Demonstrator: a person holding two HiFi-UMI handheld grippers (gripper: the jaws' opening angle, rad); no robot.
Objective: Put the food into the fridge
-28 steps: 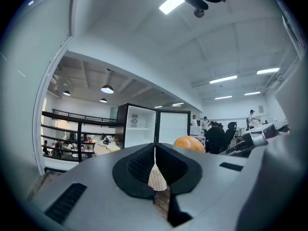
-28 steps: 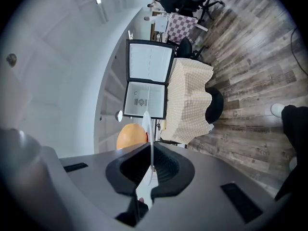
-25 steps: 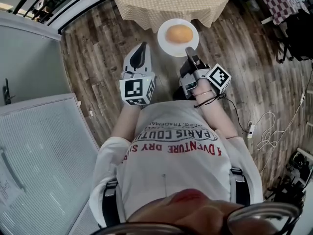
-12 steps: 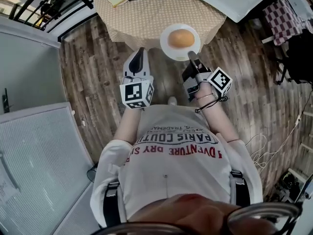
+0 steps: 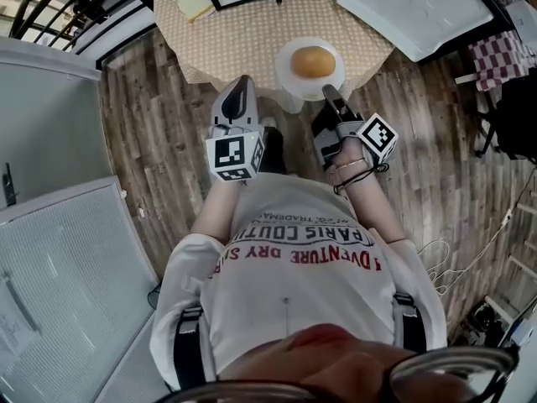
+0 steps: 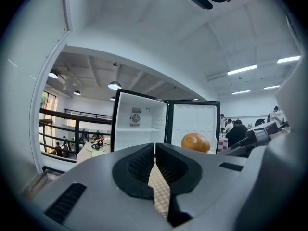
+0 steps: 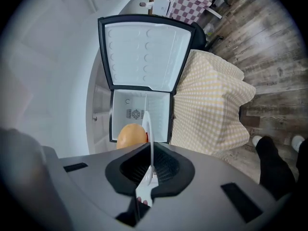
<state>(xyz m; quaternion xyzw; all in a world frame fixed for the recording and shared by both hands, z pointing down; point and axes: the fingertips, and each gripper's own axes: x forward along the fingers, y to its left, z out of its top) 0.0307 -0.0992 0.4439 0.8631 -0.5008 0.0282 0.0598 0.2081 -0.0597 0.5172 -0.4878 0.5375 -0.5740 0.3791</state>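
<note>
Now, plate (image 5: pixel 282 65) being clamped at rim by right tongs (image 5: pixel 330 91); left tongs (image 5: pixel 242 86) being held together, empty. Bun (image 5: pixel 312 61) risks being rolled off by tilt.

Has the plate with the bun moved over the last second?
Yes. The plate, held in the right gripper, went forward, from mostly over the floor to over the checked table edge.
</note>
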